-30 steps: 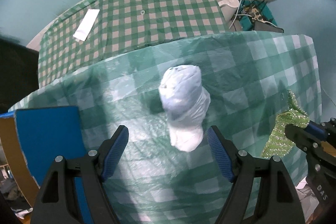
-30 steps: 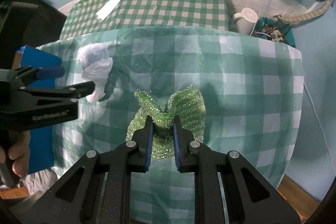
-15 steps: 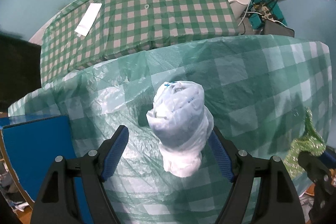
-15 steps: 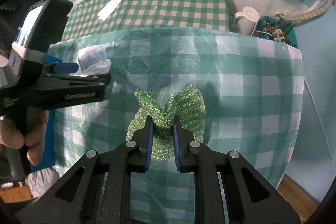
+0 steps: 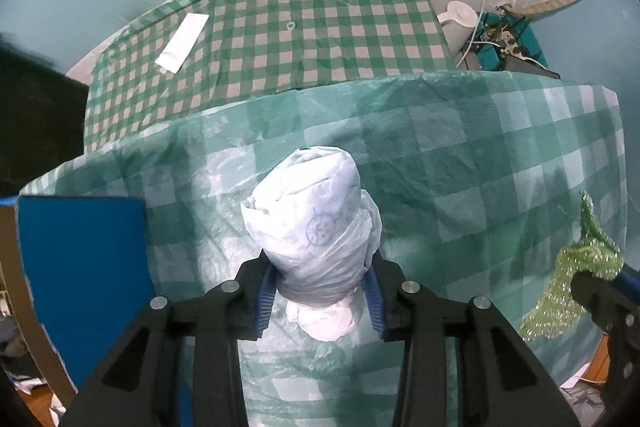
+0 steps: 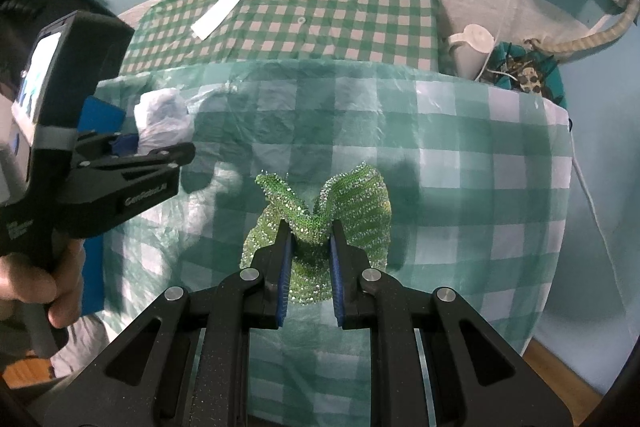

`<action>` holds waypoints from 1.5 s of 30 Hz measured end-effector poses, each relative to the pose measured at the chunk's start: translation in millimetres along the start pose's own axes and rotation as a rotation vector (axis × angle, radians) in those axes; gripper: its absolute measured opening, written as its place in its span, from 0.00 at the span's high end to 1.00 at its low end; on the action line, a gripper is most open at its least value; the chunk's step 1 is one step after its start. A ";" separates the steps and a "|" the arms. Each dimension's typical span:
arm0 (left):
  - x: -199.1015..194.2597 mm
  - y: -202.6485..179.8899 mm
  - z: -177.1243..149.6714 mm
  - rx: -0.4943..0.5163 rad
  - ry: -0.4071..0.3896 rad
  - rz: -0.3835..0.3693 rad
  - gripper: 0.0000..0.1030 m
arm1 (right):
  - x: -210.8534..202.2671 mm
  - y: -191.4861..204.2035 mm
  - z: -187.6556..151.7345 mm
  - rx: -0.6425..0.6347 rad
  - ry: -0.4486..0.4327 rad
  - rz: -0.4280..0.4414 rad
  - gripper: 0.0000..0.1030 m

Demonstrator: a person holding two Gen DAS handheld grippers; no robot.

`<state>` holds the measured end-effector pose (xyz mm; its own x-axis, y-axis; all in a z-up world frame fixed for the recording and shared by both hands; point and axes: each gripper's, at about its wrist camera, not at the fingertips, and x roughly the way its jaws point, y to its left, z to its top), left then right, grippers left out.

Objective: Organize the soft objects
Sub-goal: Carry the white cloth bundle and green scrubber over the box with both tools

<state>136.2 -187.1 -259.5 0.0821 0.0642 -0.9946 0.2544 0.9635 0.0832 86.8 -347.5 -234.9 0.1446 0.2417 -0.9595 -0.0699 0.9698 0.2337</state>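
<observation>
White plastic-wrapped bundle stands on a table draped in a green-and-white checked plastic cloth, caught between the blue pads of the left gripper, whose jaws are closing on its lower part. Well apart, the right gripper is clenched on a glittery green scrubbing cloth, bunched upward between its pads. A blue board lies beside the bundle; a second checked table behind carries a white paper strip.
</observation>
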 end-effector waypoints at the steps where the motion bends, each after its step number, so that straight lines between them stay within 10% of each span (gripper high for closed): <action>1: -2.0 2.1 -2.5 -0.003 0.001 0.004 0.62 | -1.7 1.8 -0.1 -0.003 -0.002 0.000 0.85; 45: -136.3 89.9 -121.7 -0.038 -0.152 -0.015 0.62 | -85.7 114.8 -25.3 -0.148 -0.072 -0.005 0.85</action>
<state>30.6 -77.7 -124.1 0.2239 0.0125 -0.9745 0.2203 0.9734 0.0631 41.3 -257.7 -129.8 0.2153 0.2442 -0.9455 -0.2131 0.9566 0.1986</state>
